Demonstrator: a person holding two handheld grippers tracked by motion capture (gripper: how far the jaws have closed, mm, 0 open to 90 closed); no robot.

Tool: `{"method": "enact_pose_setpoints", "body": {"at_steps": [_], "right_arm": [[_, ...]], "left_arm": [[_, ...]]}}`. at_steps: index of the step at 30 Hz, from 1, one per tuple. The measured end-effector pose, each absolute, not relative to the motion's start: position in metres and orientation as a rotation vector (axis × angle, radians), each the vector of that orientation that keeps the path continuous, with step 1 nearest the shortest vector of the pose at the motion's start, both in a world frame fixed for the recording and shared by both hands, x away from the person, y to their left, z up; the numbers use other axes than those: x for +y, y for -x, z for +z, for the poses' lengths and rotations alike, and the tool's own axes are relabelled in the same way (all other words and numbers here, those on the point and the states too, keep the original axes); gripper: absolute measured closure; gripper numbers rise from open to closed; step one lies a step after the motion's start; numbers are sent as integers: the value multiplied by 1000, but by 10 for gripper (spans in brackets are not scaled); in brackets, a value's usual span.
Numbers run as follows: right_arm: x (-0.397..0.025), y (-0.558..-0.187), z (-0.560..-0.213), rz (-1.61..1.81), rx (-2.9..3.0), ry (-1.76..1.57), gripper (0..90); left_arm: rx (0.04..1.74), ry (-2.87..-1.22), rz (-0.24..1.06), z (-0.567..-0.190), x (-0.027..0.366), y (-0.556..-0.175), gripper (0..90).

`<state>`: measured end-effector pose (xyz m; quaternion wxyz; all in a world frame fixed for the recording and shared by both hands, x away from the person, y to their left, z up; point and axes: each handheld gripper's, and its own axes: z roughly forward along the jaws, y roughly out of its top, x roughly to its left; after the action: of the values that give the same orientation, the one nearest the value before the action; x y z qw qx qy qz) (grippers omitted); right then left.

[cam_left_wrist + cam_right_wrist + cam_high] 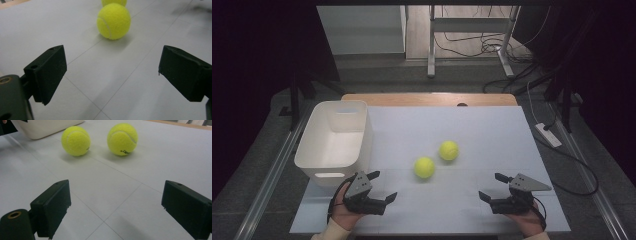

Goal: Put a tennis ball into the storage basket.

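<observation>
Yellow felt marked the two tennis balls on the pale counter (pixel 492 125) in the high view: the near ball (pixel 424 167) lay just right of the white bin (pixel 334 142), and the far ball (pixel 448 150) sat just beyond it, apart from it. The left gripper (pixel 383 186) was held near the bin's front corner, its fingers spread wide and empty. The right gripper (pixel 493 186) was well to the right of the bin, likewise spread wide and holding nothing.

From the left gripper view, the near ball (pixel 114 21) rested ahead of the open fingers (pixel 47 72), with the far ball (pixel 114 2) partly hidden behind it.

From the right gripper view, both balls (pixel 76 141) (pixel 122 139) stood beside the bin (pixel 42 127), perhaps slightly apart from it; the black fingers (pixel 52 205) gaped with bare counter between them.
</observation>
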<state>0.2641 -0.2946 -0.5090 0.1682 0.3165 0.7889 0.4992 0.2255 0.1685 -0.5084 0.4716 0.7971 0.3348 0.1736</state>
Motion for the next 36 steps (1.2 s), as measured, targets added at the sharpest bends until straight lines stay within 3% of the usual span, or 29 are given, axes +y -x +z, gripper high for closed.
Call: {"method": "enact_pose_setpoints", "body": {"at_steps": [36], "right_arm": [[-292,-269,-509,1417,2246,-887,88]], "left_arm": [[861,-2014,376,-495,139,-251,86]]}}
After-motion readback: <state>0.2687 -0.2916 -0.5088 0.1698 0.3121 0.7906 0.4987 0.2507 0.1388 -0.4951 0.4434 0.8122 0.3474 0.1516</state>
